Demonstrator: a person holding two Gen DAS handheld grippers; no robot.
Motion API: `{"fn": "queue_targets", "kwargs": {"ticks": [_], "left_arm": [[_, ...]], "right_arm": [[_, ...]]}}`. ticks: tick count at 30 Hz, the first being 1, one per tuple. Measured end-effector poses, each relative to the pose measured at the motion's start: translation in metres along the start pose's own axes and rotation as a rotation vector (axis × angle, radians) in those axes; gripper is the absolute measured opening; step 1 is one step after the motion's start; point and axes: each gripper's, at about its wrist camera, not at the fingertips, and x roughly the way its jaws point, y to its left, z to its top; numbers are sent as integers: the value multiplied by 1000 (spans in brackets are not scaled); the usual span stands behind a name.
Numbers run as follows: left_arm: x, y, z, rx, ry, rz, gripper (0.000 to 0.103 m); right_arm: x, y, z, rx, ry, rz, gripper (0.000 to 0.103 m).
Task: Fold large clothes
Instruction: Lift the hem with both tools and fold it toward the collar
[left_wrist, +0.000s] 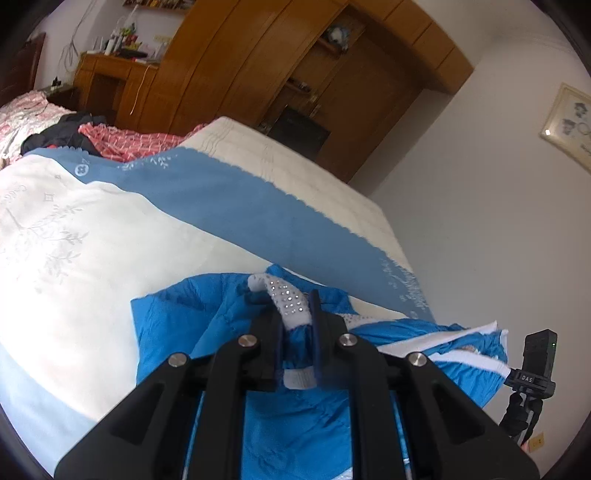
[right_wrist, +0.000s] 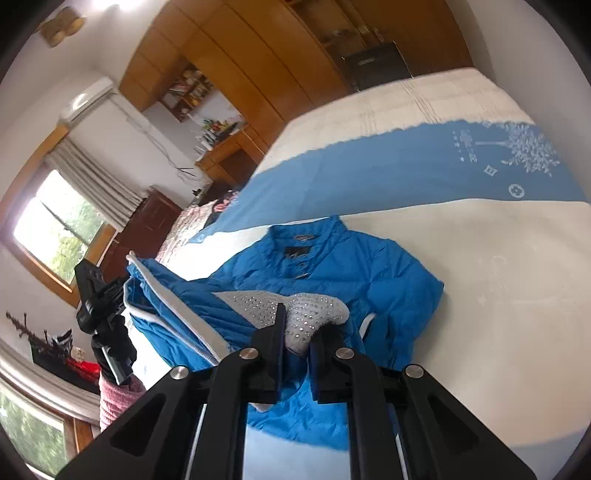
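A bright blue jacket (left_wrist: 173, 325) with white trim lies partly lifted on the bed. In the left wrist view my left gripper (left_wrist: 295, 314) is shut on a grey cuff (left_wrist: 286, 295) set with small studs, and blue fabric hangs below it. In the right wrist view the jacket (right_wrist: 354, 266) lies with its collar toward the bed's far side. There my right gripper (right_wrist: 302, 326) is shut on another grey studded cuff (right_wrist: 317, 308). The zip edge (right_wrist: 173, 299) of the jacket is raised at the left.
The bed carries a cream and blue bedspread (left_wrist: 207, 206), with a heap of red and dark clothes (left_wrist: 85, 136) at its far end. A wooden wardrobe (left_wrist: 258, 62) stands behind, and a white wall (left_wrist: 480, 221) runs along the bed's right side. A black device (right_wrist: 98, 295) above a pink sleeve (right_wrist: 110, 402) shows at the left.
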Motion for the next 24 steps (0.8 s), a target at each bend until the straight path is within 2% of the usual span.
{"fn": "queue_targets", "kwargs": {"ticks": [6, 11, 17, 21, 24], "left_arm": [[60, 25, 10, -45, 54, 67, 10], [114, 57, 9, -99, 132, 139, 10], [144, 68, 7, -68, 191, 187, 13], [147, 75, 10, -106, 236, 148, 17], [132, 80, 14, -150, 249, 70, 25]], "right_arm": [[55, -39, 30, 66, 66, -32, 10], [95, -69, 40, 130, 125, -46, 10], [120, -89, 42, 173, 156, -44, 12], [119, -98, 39, 214, 159, 9, 23], [106, -100, 36, 235, 147, 70, 31]]}}
